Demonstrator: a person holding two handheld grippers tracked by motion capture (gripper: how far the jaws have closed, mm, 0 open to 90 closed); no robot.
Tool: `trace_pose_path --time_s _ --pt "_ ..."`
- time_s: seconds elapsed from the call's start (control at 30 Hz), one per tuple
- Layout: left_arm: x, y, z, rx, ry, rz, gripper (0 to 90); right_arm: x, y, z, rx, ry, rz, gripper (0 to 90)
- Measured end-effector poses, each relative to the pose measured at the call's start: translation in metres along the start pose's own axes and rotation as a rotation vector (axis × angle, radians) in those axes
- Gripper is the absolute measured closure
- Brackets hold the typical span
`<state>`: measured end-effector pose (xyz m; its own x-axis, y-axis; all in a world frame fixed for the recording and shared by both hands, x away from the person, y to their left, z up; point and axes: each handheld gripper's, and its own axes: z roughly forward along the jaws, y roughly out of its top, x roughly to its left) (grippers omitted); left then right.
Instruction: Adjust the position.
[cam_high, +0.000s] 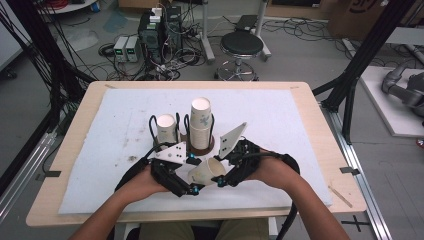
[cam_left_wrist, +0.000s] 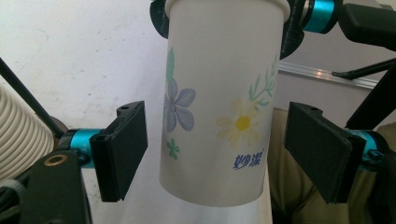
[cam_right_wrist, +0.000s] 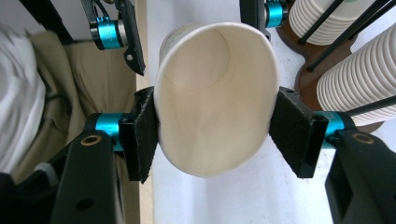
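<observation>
Right tongs (cam_right_wrist: 215, 135) are squeezing the paper cup (cam_right_wrist: 215, 98) oval at centre frame; left tongs (cam_left_wrist: 224, 154) are gaping around it, needing gentler pressure.

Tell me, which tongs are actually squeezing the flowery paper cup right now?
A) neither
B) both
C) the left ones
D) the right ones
D: in the right gripper view the right tongs press the paper cup into an oval at its rim, while in the left gripper view the left tongs stand open with gaps either side of it.
</observation>
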<state>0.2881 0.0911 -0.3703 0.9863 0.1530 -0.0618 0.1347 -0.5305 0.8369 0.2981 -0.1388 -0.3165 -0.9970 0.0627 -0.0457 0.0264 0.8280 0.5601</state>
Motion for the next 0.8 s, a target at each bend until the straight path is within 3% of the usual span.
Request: trace_pose_path --time_s 0.13,0.33,0.8 --pt "0.000 0.001 0.002 0.020 -0.003 0.003 23.0 0.001 0.006 0.002 0.040 -0.009 -0.029 37.6" --pt "0.000 0.002 0.006 0.048 -0.006 0.008 25.4 0.003 0.012 0.003 0.090 -0.011 -0.035 37.6" --pt "0.001 0.002 0.013 0.081 -0.026 0.013 34.6 0.006 0.023 0.006 0.158 -0.008 -0.063 37.6"
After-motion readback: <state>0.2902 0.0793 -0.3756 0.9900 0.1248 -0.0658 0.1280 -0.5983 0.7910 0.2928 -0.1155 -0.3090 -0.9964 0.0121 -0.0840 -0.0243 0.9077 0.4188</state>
